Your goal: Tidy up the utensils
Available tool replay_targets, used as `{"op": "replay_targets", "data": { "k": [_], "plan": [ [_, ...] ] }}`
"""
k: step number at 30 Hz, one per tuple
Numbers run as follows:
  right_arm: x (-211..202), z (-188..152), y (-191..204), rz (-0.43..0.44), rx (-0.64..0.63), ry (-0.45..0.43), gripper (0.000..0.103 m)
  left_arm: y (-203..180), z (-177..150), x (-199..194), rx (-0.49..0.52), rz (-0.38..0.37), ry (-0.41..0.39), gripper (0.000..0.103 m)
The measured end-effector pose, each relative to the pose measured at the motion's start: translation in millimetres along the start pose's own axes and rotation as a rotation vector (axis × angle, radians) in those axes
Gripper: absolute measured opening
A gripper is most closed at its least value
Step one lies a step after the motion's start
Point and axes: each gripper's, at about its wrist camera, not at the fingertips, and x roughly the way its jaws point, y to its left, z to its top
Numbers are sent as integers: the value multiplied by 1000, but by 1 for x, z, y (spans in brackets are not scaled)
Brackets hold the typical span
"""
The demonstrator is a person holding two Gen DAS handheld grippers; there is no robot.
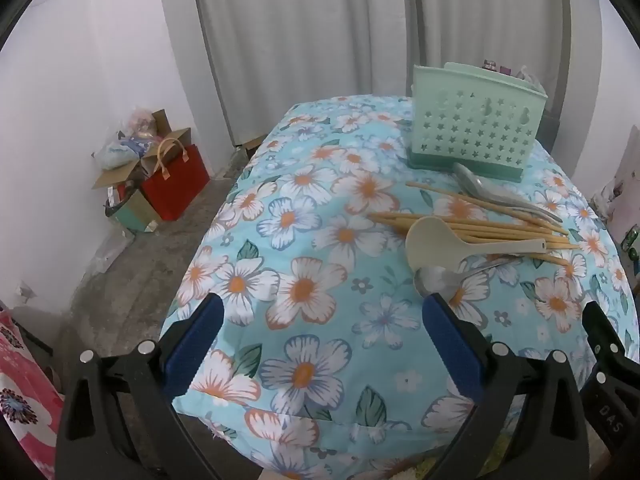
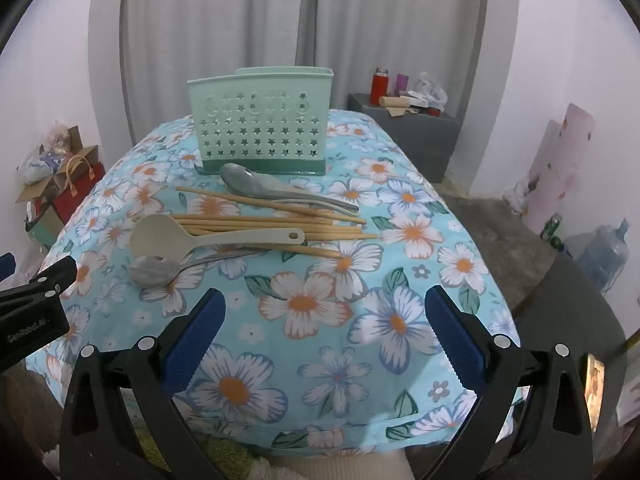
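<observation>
A mint green utensil holder [image 1: 476, 126] [image 2: 260, 124] with star holes stands upright at the far side of the floral table. In front of it lie a metal spoon [image 2: 256, 182] [image 1: 480, 188], several wooden chopsticks [image 2: 280, 226] [image 1: 480, 224], a cream plastic rice paddle [image 2: 180, 236] [image 1: 440, 242] and a second metal spoon [image 2: 160, 272] [image 1: 438, 280]. My left gripper [image 1: 320, 320] is open and empty over the near left of the table. My right gripper [image 2: 324, 316] is open and empty, just in front of the utensils.
The table wears a blue floral cloth [image 1: 304, 248] [image 2: 400, 240]. On the floor at the left stand a red bag and boxes [image 1: 160, 168]. A grey cabinet [image 2: 416, 128] with bottles is at the back right, a water jug [image 2: 604, 256] at the right.
</observation>
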Motion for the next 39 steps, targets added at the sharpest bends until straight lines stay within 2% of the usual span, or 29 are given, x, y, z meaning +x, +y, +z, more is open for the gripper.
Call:
{"op": "replay_targets", "data": {
  "k": [39],
  "plan": [
    [1, -1, 0, 9, 4, 0, 95, 4, -3, 2, -14, -11, 6, 97]
  ]
}}
